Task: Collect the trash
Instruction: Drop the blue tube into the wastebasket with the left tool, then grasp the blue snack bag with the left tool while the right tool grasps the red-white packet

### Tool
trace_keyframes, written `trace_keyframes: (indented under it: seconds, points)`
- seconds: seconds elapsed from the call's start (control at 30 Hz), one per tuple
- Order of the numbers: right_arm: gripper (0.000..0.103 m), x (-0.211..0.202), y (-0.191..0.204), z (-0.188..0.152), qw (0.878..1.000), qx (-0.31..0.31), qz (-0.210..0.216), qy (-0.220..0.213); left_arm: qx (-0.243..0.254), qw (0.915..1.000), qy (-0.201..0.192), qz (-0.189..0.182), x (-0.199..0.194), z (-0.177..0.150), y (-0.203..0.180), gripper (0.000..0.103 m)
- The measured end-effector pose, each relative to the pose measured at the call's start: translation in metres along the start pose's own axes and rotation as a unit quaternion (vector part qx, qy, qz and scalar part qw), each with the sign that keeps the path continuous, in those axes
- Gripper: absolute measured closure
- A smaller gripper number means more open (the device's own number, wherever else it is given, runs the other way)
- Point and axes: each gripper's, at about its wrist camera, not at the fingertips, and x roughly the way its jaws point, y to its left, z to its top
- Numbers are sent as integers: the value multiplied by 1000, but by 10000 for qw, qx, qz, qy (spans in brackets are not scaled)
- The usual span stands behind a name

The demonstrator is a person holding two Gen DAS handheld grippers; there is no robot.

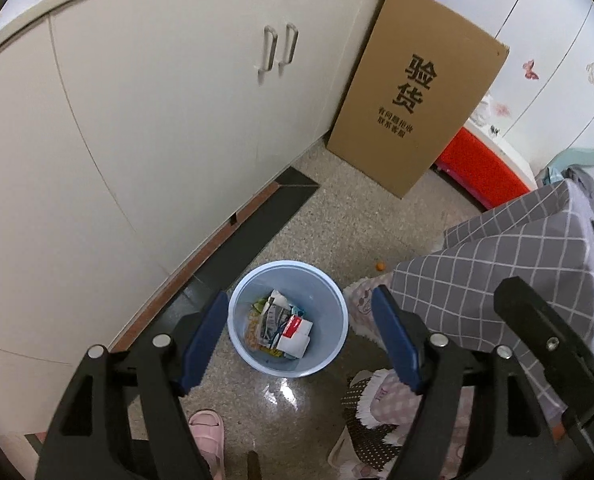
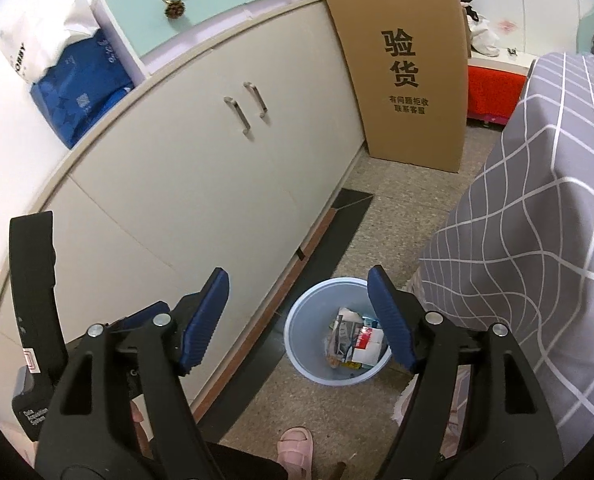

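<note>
A pale blue waste bin [image 1: 339, 312] stands on the speckled floor with crumpled wrappers and packets [image 1: 285, 326] lying inside it. My left gripper [image 1: 299, 314] hangs open above the bin, and nothing is between its blue pads [image 1: 203, 344]. In the right wrist view the same bin [image 2: 301, 332] and its trash [image 2: 355, 340] show below my right gripper [image 2: 297, 304], which is also open with nothing between its fingers. The left gripper's black body [image 2: 33, 292] shows at the left edge of that view.
A long white cabinet [image 1: 145, 128] runs along the left. A tall cardboard box [image 1: 413, 92] leans at its far end. A bed with a grey checked cover [image 1: 517, 256] is on the right. A small orange thing [image 1: 381, 266] lies on the floor. A pink slipper [image 2: 295, 450] is below.
</note>
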Motion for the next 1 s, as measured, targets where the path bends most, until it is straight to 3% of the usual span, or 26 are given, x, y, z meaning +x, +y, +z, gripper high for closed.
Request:
trace_keyframes:
  seconds: [0.13,0.3,0.53,0.6,0.73,0.8,0.93,1.0]
  points:
    - [32,-28,8,5,9997,-64,108,-224,-54,9996,-261,-9,-28,1,-3,30]
    - [31,-78,4,16,9964,46,133,-834,116,9946,-1000,257,-79,-2,-25,25]
    - [30,-142,-26,29,9901,113,-88,-1394,553,9888,-1378,-137,-123,-8,-84,21]
    - [29,-159,-43,30,9879,152,-230,-1527,714,9881,-1341,-251,-126,-11,-105,21]
    - [27,-190,-90,30,9820,282,-708,-1729,1023,9872,-862,-871,-119,-15,-159,19]
    - [26,-202,-120,29,9785,422,-964,-1775,1100,9866,-719,-972,-114,-19,-181,18]
    - [26,-221,-176,27,9699,711,-1483,-1794,1502,9810,-595,-1070,-105,-30,-239,16]
    - [26,-230,-202,25,9655,905,-1639,-1810,1768,9734,-497,-1368,-98,-37,-271,16]
